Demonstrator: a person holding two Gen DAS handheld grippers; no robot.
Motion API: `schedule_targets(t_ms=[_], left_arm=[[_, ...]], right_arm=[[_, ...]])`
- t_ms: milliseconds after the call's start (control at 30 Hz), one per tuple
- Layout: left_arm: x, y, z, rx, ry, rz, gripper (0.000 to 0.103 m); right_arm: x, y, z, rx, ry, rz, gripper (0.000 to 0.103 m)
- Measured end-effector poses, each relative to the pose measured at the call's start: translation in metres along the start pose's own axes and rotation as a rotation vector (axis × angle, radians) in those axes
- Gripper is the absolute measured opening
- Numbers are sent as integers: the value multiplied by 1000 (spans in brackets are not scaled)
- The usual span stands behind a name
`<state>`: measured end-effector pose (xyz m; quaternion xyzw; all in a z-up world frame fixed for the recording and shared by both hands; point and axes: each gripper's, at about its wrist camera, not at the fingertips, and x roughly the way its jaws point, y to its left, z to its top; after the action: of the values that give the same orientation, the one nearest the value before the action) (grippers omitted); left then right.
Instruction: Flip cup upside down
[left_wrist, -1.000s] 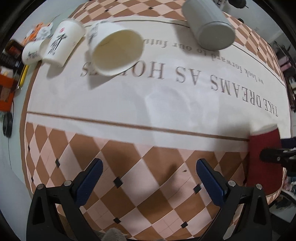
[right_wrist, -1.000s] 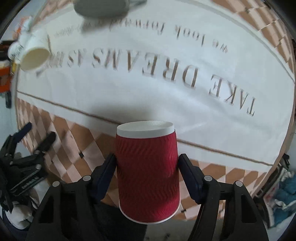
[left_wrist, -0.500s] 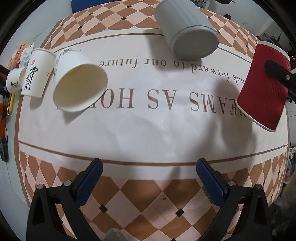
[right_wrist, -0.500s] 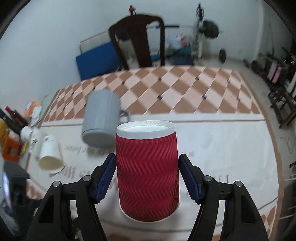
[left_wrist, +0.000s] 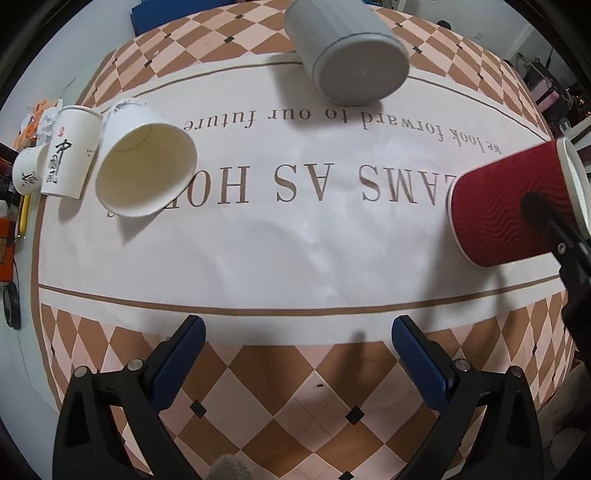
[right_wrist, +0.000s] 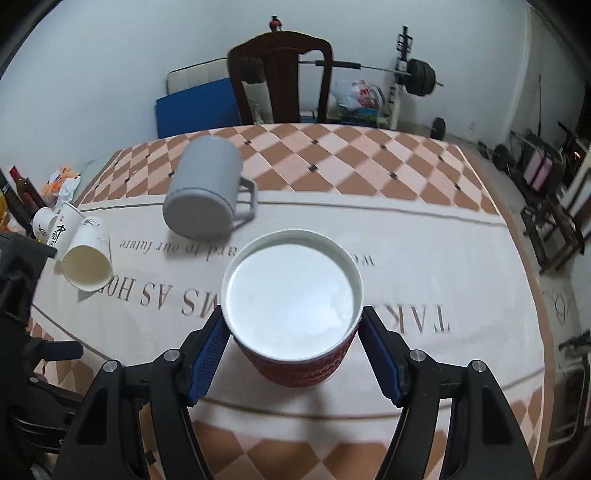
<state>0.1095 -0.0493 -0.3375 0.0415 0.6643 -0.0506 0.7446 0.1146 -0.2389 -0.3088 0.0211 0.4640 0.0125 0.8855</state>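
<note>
The right gripper pinches the red ribbed paper cup between its fingers, tipped about sideways above the counter, so the flip looks roughly half done, while the left gripper hangs spread and empty.

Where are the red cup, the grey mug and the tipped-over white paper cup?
red cup (right_wrist: 293, 306), right wrist view, on its white inside bottom.
grey mug (right_wrist: 199, 212), right wrist view, on its round base.
white paper cup (left_wrist: 146, 170), left wrist view, inside its open mouth.
</note>
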Motion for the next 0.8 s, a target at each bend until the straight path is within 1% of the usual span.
schedule_targets(t_ms=[133,233,267,333,400,467,500,667,800], left_arm=[[-23,-8,-5,12,-42,14,103],[-50,-12,-11,14,-79,20,103],[-60,-14,-13,15,-94,18,103],[-82,-14,-20,17,-121,15,103],[-110,-11,-24,28,-160,13,103],[-128,-12,-35,39,-193,5,103],[-136,-11,-34,43,-208,6,103],[-198,-12,-48,50,-296,13,103],[-233,-7,-59,36,-348,6,103]], right_arm=[[-17,-8,-10,39,23,-37,91],[-39,-13,-17,56,36,-79,99],[-52,-16,-19,64,44,-108,100],[-73,-19,-20,73,54,-155,101],[-103,-24,-19,89,51,-202,101],[-127,-27,-18,107,44,-221,101],[-141,-28,-16,115,43,-241,101],[-203,-25,-13,140,21,-267,101],[-248,-14,-9,145,6,-285,101]])
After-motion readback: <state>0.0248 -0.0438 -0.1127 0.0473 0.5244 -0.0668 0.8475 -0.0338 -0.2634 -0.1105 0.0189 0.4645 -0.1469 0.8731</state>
